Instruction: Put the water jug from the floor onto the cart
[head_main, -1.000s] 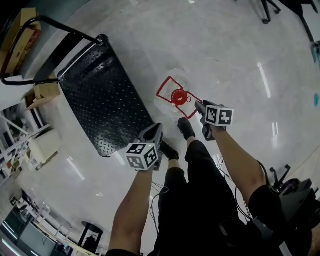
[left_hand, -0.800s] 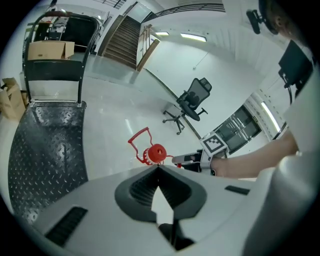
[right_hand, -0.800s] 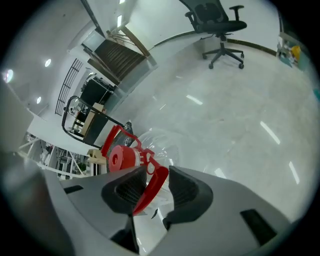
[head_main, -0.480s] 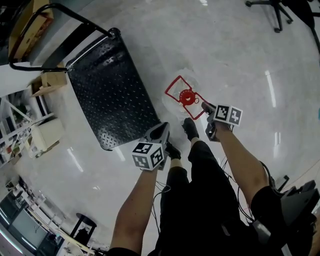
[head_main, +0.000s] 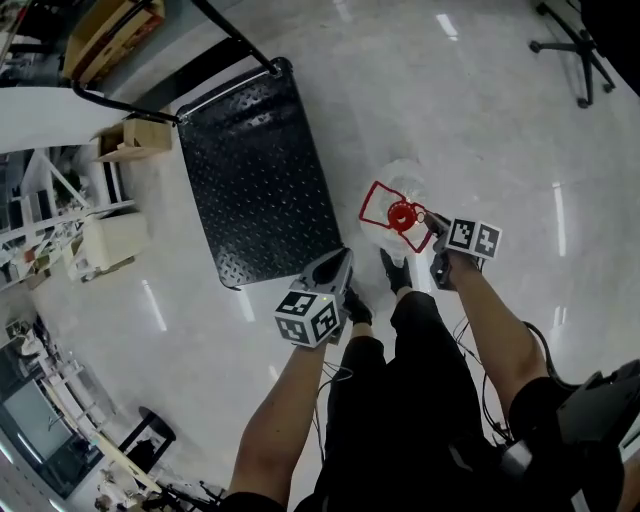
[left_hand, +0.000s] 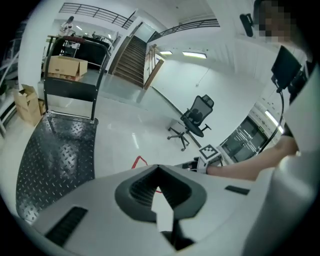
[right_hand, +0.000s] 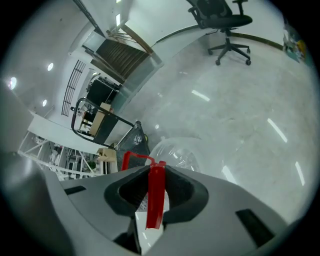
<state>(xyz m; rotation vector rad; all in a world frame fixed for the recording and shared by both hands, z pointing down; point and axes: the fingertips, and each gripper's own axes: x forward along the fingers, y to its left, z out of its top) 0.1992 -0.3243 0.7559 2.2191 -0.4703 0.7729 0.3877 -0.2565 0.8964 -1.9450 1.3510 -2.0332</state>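
Our right gripper (right_hand: 156, 169) is clamped on 1 thin bar of the red handle (right_hand: 155, 195); its jaws have just been closing with that bar between them. The water jug (head_main: 398, 180) is just off the right long edge of the cart (head_main: 260, 170), toward its near end and not on the deck. We cannot tell whether its base is clear of the floor. Our left gripper (left_hand: 159, 167) has its jaws together on nothing and hangs just off the cart's near corner.

We judge the grip to be the main risk. The whole jug would hang from 1 narrow strip, so it could pivot or slide through the pads and drop. That is likelier if it holds water, which we cannot judge through the clear wall. A swinging jug could also strike the cart's edge rather than clear it, or land too close to that edge and tip off. With the left gripper idle, nothing steadies the body.

The cart's deck is bare, and only open floor lies between it and the jug. The push bar (head_main: 120, 100) stands at the cart's far end, with cardboard boxes (head_main: 135, 135) just beyond it. An office chair (head_main: 575, 45) is well away from the cart, on the jug's side. Our 2 shoes (head_main: 395, 270) stand off the cart's near end, close to the jug, where a dropped jug could land.
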